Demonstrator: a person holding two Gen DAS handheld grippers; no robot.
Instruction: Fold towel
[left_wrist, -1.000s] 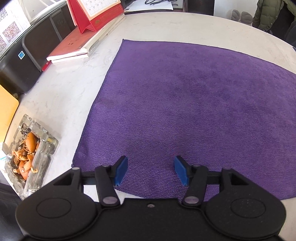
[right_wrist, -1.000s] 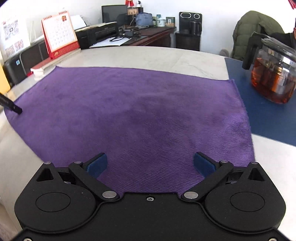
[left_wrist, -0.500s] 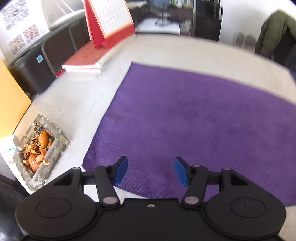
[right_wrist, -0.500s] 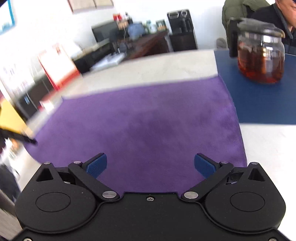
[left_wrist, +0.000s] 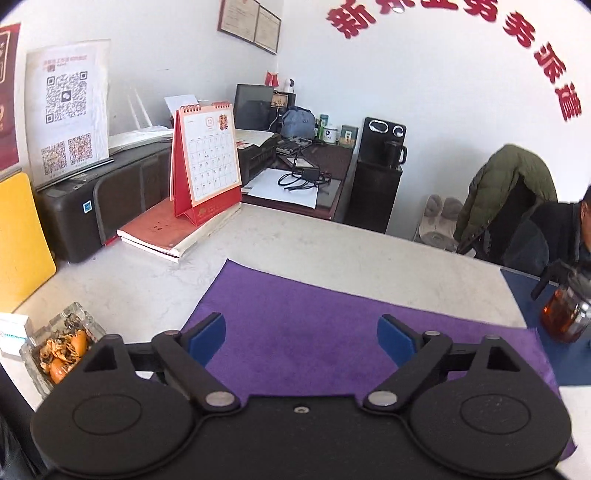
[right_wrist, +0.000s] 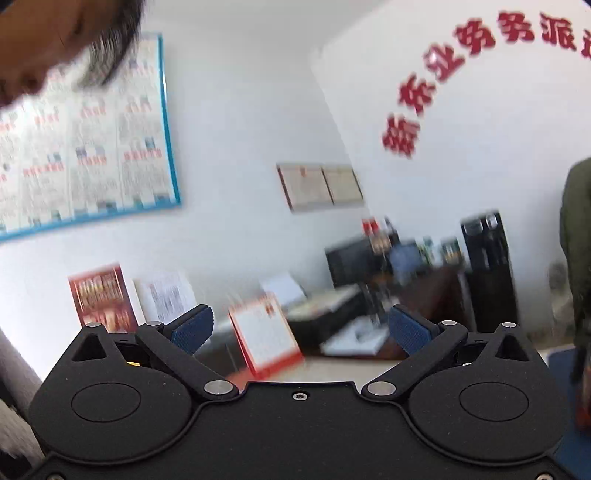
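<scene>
left wrist view looked down over the left gripper (left_wrist: 301, 334), whose blue pads (left_wrist: 207, 338) stood far apart and were spreading wider, with nothing pinched between them. under and beyond them the purple towel (left_wrist: 314, 325) lay spread flat on the pale marble table (left_wrist: 155, 280), one far corner pointing toward the red desk calendar (left_wrist: 207, 162) and the stack of books (left_wrist: 166, 230) it stood on. as far as could be judged, no fold had been made: the cloth showed a single smooth layer with no doubled edge (so the whole job seemed left to do). a glass ashtray (left_wrist: 61, 349) full of orange peel sat just left of the towel, and a glass teapot (left_wrist: 569, 314) stood on a blue mat (left_wrist: 528, 295) at its right side.

the right wrist view was smeared with motion blur and tipped up toward the wall; the right gripper (right_wrist: 299, 330) had its jaws splayed and empty, framing only the blurred calendar and desk clutter behind. the towel was not in that view at all. the near edge and near corners of the towel were hidden under the left gripper's black body, so their lie could not be told. a seated person (left_wrist: 569, 236) was cut off at the right rim, and part of a head crowded the top left corner of the right wrist view.
</scene>
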